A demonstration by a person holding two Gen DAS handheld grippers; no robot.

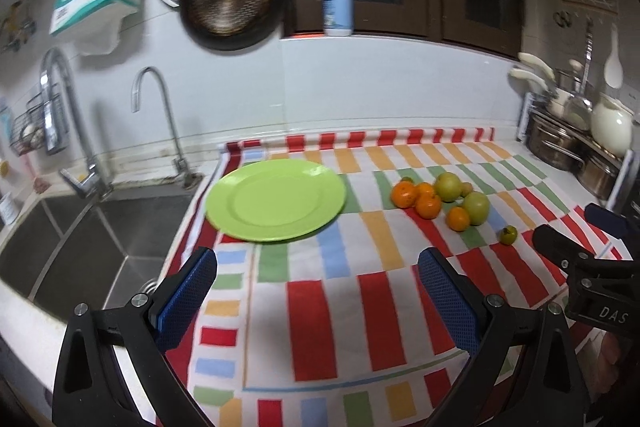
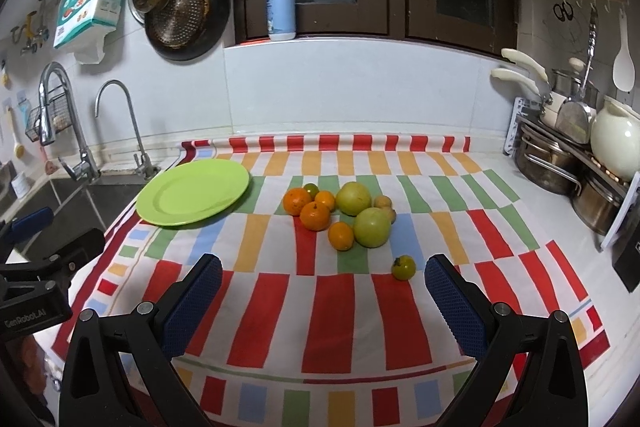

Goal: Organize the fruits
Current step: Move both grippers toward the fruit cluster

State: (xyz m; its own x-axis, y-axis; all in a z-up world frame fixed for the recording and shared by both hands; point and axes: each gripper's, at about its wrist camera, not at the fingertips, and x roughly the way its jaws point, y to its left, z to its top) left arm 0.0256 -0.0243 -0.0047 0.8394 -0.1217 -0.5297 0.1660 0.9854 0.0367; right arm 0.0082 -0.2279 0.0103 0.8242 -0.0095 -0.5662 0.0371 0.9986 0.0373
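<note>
An empty green plate (image 1: pixel 276 201) (image 2: pixel 194 193) lies on the striped cloth next to the sink. A pile of fruit sits to its right: several oranges (image 2: pixel 315 215) (image 1: pixel 428 205), two big green fruits (image 2: pixel 372 227) (image 1: pixel 476 207) and small yellowish ones behind them. One small green fruit (image 2: pixel 403 267) (image 1: pixel 509 235) lies apart, nearer to me. My left gripper (image 1: pixel 316 259) is open and empty, low over the cloth before the plate. My right gripper (image 2: pixel 322 267) is open and empty, before the fruit pile; the lone small fruit lies just inside its right finger.
A steel sink (image 1: pixel 80 239) with two taps lies left of the cloth. Pots and a white kettle (image 2: pixel 614 143) stand on a rack at the right. A soap bottle (image 2: pixel 281 7) stands on the window sill. Pans hang on the wall.
</note>
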